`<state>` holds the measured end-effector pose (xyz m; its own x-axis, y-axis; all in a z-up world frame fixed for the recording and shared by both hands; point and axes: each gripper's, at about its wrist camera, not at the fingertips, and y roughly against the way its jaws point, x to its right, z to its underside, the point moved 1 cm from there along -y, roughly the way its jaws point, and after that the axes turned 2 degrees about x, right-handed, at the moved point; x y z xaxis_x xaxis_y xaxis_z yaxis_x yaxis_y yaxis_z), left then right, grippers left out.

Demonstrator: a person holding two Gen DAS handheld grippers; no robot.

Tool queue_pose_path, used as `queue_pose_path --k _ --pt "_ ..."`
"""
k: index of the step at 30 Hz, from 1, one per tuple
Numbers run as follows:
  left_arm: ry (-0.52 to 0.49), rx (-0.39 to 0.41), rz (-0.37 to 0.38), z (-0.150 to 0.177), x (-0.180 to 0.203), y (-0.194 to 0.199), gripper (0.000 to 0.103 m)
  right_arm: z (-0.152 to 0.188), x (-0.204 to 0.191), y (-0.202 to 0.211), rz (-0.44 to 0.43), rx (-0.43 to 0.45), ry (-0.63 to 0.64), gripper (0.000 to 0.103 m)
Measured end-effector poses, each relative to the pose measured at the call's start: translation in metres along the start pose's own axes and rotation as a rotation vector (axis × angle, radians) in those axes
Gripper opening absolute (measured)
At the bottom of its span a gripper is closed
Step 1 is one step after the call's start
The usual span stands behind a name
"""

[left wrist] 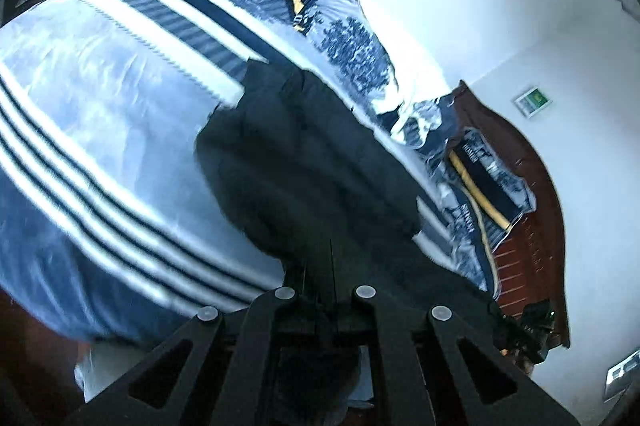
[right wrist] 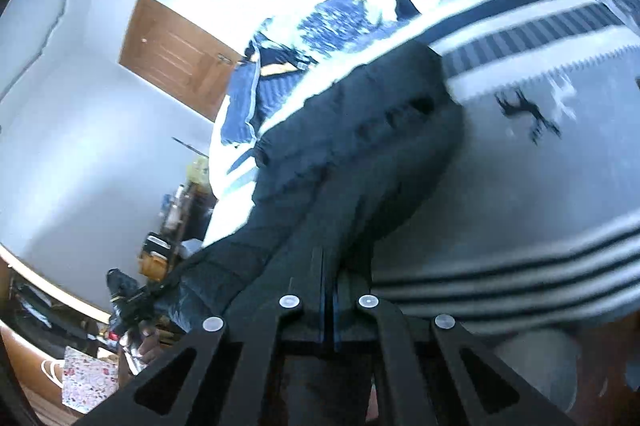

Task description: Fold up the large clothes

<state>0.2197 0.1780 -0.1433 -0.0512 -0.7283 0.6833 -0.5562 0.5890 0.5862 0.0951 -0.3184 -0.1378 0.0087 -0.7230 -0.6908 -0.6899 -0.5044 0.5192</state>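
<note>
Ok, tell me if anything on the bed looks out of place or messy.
Nothing looks damaged or spilled. The printed quilt lies bunched in a rumpled heap along the far side of the striped bedspread rather than spread flat. The dark garment is crumpled, pinched by both the left gripper and the right gripper.

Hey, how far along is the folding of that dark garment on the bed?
Done: nothing looks folded yet. The dark garment lies rumpled on the striped bedspread. In hand: the left gripper and right gripper are each shut on an edge of it. Left: every fold and the final flattening.
</note>
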Motion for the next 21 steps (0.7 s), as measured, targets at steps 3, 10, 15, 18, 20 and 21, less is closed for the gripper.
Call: queue_pose_path --k 3,10,15,18,20,21 --pt "0.010 0.005 0.042 -0.031 0.006 -0.007 0.003 -0.028 -0.004 -0.009 -0.052 0.000 -0.015 0.002" --pt "0.029 -0.035 0.067 -0.132 0.017 -0.090 0.003 -0.121 0.005 -0.058 -0.077 -0.053 -0.074 0.002" --pt "0.041 -0.043 0.024 -0.200 0.015 -0.154 0.003 -0.193 0.029 -0.125 -0.052 -0.113 -0.101 0.002" --pt "0.043 -0.042 -0.026 -0.229 0.010 -0.200 0.003 -0.233 0.052 -0.171 -0.031 -0.147 -0.126 0.002" --pt "0.069 -0.047 -0.059 -0.238 -0.001 -0.226 0.004 -0.251 0.069 -0.197 -0.013 -0.167 -0.148 0.002" --pt "0.082 -0.050 -0.080 -0.242 -0.007 -0.238 0.004 -0.258 0.081 -0.214 -0.019 -0.186 -0.175 0.002"
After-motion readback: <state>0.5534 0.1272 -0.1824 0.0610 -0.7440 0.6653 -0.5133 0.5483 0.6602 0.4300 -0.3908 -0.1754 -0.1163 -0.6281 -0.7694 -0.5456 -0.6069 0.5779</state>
